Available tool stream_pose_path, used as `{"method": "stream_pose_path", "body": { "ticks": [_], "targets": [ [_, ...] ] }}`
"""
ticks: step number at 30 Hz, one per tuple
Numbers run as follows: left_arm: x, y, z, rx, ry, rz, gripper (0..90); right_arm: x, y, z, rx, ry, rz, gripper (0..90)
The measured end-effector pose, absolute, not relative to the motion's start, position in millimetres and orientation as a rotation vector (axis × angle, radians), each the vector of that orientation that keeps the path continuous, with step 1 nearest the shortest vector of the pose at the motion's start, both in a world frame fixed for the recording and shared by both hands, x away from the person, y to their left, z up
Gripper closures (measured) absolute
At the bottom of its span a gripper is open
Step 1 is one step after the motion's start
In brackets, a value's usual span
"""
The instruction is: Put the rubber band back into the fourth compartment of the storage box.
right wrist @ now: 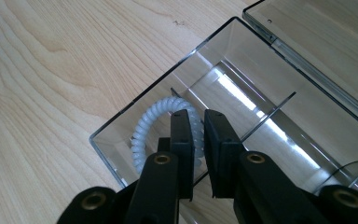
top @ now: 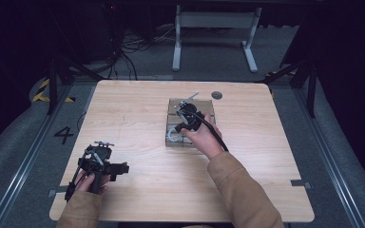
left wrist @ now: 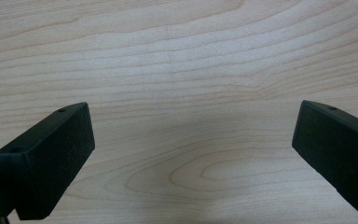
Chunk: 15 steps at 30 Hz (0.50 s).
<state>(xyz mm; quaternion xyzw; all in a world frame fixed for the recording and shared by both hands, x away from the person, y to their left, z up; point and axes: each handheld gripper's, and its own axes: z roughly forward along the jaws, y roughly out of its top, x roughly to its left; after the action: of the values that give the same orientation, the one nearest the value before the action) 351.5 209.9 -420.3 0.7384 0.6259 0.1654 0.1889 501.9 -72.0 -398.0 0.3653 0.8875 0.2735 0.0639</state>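
At lower centre of the right gripper view, the right gripper was nearly closed on the white coil in the clear box's corner compartment; snagging on the divider could pull it free.

a light wooden table with rounded corners carries the things. a clear plastic compartment box lies on it right of centre, a small round grey disc near its far edge.
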Motion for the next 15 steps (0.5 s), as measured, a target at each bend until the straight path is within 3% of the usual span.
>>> {"method": "stream_pose_path", "body": {
  "ticks": [15],
  "targets": [
    [351.5, 209.8, -420.3, 2.077, 1.759, 0.465, 0.0, 502.0, -69.1, -405.5, 1.108, 2.695, 0.797, 82.5]
  ]
}}
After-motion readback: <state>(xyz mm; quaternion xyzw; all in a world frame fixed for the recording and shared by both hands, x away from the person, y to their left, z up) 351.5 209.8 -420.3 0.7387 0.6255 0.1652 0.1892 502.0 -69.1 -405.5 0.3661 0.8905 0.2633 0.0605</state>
